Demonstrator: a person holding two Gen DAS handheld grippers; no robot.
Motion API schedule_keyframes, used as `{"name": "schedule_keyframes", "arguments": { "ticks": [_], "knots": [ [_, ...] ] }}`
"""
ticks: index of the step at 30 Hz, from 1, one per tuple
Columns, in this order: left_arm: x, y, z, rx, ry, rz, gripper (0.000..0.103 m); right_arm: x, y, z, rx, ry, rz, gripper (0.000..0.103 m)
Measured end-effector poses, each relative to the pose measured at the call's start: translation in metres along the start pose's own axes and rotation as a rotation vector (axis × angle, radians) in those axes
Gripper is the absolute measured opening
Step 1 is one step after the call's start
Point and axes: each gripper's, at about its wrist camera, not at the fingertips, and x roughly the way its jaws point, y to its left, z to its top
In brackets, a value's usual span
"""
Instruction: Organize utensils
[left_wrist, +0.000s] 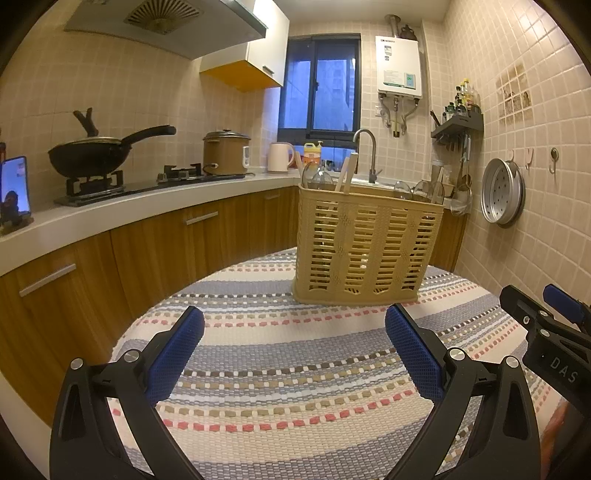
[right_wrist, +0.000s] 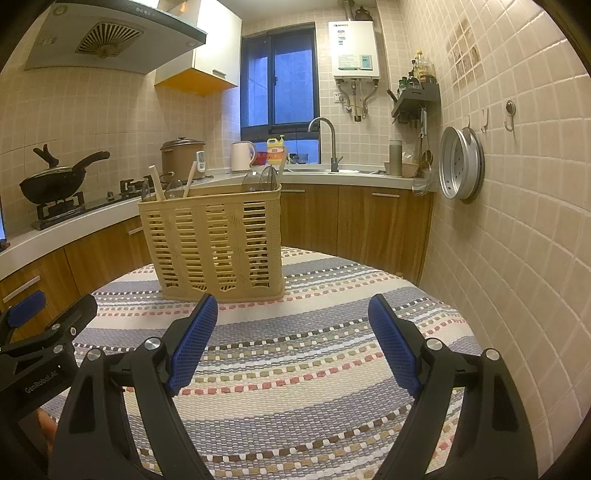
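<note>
Looking like matt beige plastic lattice on the basket (left_wrist: 365, 247), clear glossy plastic on the spoons (left_wrist: 421, 192) poking out. Sitting on a rough woven cloth (left_wrist: 288, 369) over the surface. Showing knobbly blue rubbery pads (right_wrist: 195, 339) on the matt black tool (right_wrist: 291, 343).

Black wok (left_wrist: 90, 155) on gas stove (left_wrist: 122, 182); brown pot (left_wrist: 225, 153), white kettle (left_wrist: 279, 157), faucet (right_wrist: 327, 142) along counter.

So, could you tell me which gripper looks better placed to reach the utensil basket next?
Probably the left gripper: the basket stands nearly straight ahead between its open fingers. For the right gripper, also open and empty, the basket sits off to the left. The difference is small.
</note>
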Motion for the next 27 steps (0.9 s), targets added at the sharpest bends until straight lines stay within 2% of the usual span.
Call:
{"name": "schedule_keyframes", "arguments": {
  "ticks": [27],
  "knots": [
    [-0.0055,0.0005,0.0033,0.016,-0.031,0.019,0.096,0.0016,-0.0001,-0.0016,0.009,0.006,-0.002,0.081]
  ]
}}
